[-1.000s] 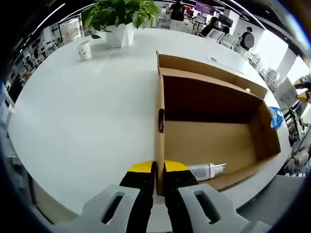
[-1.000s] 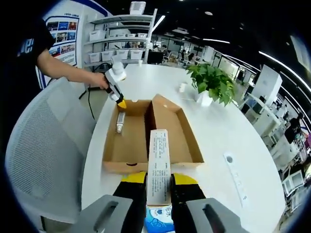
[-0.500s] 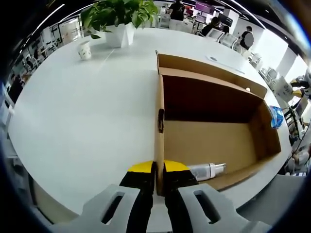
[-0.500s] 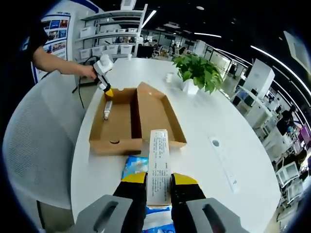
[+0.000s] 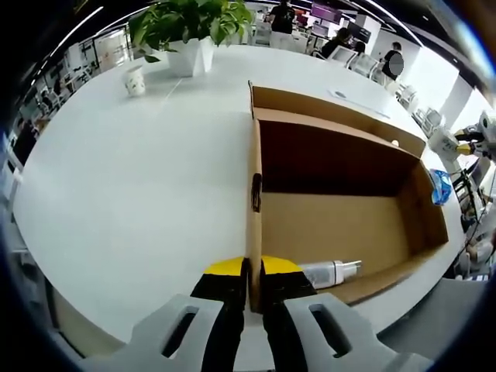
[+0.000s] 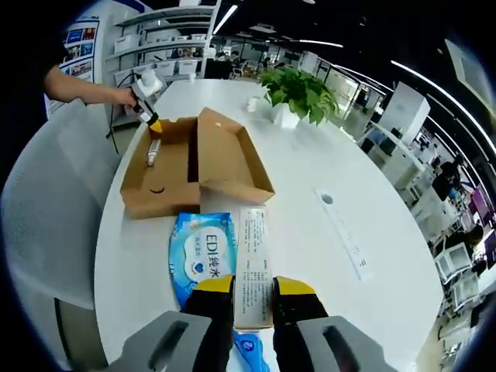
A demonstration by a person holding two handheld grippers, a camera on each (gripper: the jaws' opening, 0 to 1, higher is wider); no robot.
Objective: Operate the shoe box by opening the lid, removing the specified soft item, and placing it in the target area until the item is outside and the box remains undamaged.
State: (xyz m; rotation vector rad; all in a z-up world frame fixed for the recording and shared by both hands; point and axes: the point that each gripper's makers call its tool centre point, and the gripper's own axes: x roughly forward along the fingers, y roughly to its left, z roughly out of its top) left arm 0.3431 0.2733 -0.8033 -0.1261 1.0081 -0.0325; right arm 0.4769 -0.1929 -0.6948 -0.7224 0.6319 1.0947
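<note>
Cardboard shoe box (image 5: 341, 225) lies open on the white table (image 5: 139, 178); the left gripper (image 5: 254, 288) is clamped on its near wall, a bottle (image 5: 332, 272) just inside. The right gripper (image 6: 253, 298) pinches a paper strip (image 6: 253, 263) over the blue wipes pack (image 6: 203, 256), which lies outside the box on bare table.

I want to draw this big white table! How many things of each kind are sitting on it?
Open brown cardboard shoe box: 1
White plastic bottle lying inside the box: 1
Blue soft wipes pack: 1
Green potted plant in a white pot: 1
Small white paper cup: 1
Long flat white bar: 1
Total: 6
</note>
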